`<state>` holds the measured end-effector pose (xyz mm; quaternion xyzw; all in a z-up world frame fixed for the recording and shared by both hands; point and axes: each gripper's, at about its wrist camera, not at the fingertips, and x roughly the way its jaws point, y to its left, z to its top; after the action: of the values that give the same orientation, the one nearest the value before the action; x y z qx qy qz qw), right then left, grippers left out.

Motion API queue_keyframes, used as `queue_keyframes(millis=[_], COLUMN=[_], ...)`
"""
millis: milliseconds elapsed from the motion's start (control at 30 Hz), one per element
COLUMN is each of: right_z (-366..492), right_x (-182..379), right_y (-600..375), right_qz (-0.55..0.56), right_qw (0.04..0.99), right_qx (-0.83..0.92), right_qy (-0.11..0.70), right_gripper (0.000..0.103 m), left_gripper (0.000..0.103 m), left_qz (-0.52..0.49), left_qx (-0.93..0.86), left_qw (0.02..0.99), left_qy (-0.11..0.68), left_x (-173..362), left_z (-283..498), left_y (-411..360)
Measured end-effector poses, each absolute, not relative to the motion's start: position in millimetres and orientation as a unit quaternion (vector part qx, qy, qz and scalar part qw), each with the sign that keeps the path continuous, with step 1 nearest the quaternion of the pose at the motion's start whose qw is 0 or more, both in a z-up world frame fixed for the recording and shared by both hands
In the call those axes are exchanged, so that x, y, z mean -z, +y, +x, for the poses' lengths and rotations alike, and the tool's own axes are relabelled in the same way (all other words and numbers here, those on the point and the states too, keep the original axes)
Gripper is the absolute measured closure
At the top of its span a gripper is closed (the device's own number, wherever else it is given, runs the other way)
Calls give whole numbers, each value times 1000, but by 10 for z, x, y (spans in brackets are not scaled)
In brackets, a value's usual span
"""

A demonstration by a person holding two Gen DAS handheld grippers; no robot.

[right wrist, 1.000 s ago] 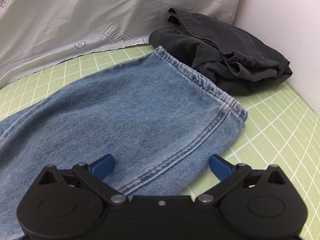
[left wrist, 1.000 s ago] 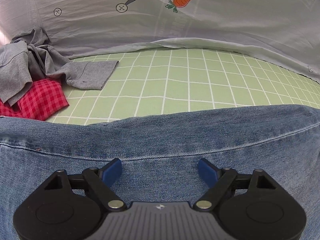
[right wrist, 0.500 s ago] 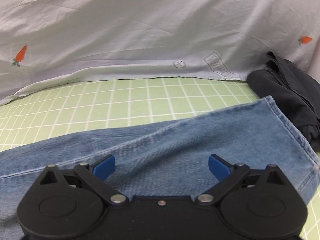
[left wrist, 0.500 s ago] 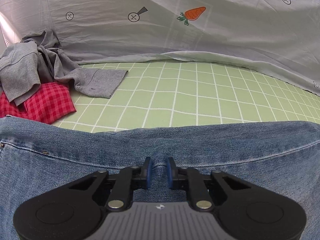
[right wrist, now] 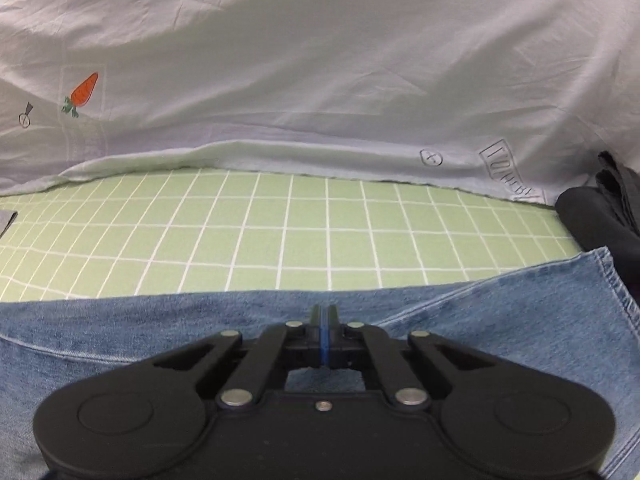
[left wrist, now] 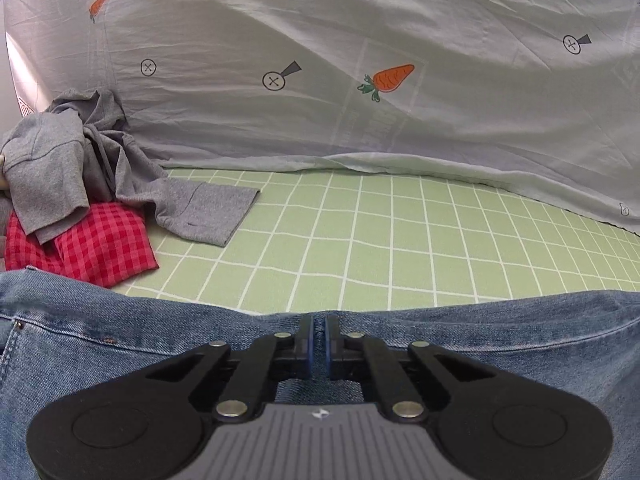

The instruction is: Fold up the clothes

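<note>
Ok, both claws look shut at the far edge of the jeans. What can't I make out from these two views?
- Left wrist view: left claw body hides whether denim is pinched; blue denim jeans cut off by the frame's edges.
- Right wrist view: same for right claw; crumpled black garment cut off at the right edge.

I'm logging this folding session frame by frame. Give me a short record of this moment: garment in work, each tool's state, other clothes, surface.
garment in work: blue denim jeans, spread across the near side of the mat
left tool: shut, pinching the jeans' far edge
right tool: shut at the jeans' far edge
other clothes: crumpled grey sweatshirt lying partly on a red checked cloth; dark grey garment by the jeans' hem
surface: green mat with white grid
backdrop: pale sheet printed with carrots
</note>
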<state>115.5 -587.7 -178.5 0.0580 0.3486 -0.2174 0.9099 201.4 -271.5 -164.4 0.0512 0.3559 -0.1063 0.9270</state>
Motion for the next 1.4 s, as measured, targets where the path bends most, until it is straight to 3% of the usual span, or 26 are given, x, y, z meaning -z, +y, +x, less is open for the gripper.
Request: queue_keyframes(millis=[133,167,200,233,267,500,567,700,800,867,933,1033,1200,1400], right_z=[1193,1241,1291,1327,1336,1233,1185,1116,1022,888,720,412,43,32], right_x=[1580,1589,1620,1660,1693,1732,1751,1860,1936,1955,2009,2114,2215,2254], right_y=[-6064,-6084,-6084,-6060,-6023,-5892,-5858,-5807,-5838,-5934,-6090,-6363,-6415,-6237], right_qz=[69,67,60,49,37,43,41,28,23,30,45,83,97,102], right_qw=[922,921,920,918,919,917,916,907,900,897,887,877,895,892], right_qx=[205,189,172,159,153,149,151,159,172,191,220,247,257,307], right_qy=[322,334,348,359,363,367,370,390,400,398,403,404,353,317], right_gripper=[103,96,88,63,47,42,30,25,20,10,5,0,0,0], left_gripper=[97,97,97,97,97,97,97,96,88,78,57,54,53,34], left_qz=[34,31,32,34,35,31,35,8,-2,3,18,1,-15,-42], left_qx=[106,106,105,104,103,102,99,86,80,78,67,55,42,27], left_qw=[931,930,927,925,922,927,928,918,913,912,910,905,903,910], left_qy=[348,352,358,365,372,360,359,387,400,402,409,422,427,412], left_x=[1529,1540,1587,1633,1680,1653,1650,1781,1843,1819,1831,1892,1814,1631], left_z=[2115,2144,2156,2168,2180,2201,2243,2368,2345,2292,2254,2191,2010,1594], left_y=[-2704,-2706,-2710,-2714,-2718,-2703,-2728,-2705,-2654,-2618,-2570,-2352,-2087,-1769])
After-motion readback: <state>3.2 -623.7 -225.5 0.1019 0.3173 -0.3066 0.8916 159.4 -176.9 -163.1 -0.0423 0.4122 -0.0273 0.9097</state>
